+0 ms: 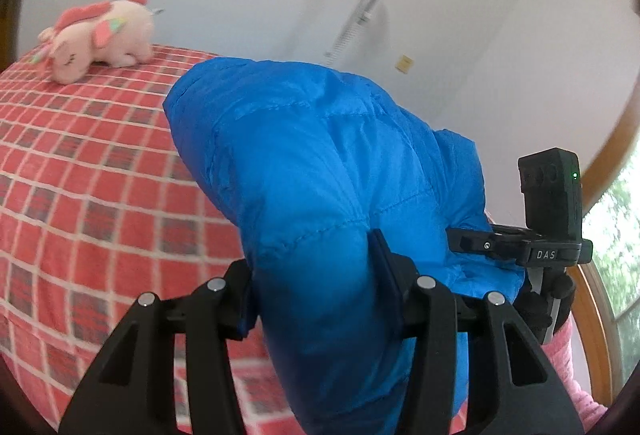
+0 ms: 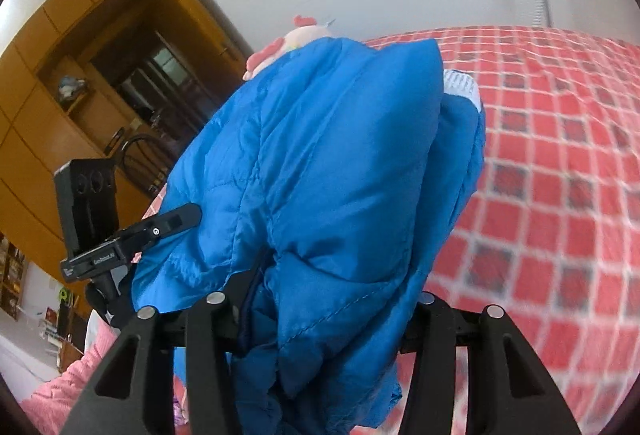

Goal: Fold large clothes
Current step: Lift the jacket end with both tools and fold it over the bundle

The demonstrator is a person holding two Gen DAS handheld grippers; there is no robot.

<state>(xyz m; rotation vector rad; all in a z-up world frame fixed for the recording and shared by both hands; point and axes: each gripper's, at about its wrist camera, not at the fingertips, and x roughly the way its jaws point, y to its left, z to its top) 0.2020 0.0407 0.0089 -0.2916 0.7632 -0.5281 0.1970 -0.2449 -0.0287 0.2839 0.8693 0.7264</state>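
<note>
Blue jacket point(image 1: 320, 163) bunches ahead between both your grippers, left point(image 1: 316, 283) and right point(image 2: 320, 299), each clamped on it above the bed point(image 1: 80, 175).

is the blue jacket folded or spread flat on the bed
Folded, or at least bunched. The blue jacket is a thick doubled bundle held up between the left tool and right tool, layers stacked at its edge, not spread on the bed.

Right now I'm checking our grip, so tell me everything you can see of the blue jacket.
The blue jacket is bright, shiny, quilted and puffy, bunched into thick folds. A pale inner patch shows at its far end in the right wrist view. It is lifted above the red checked bed cover, clamped by the left gripper and the right gripper.
</note>
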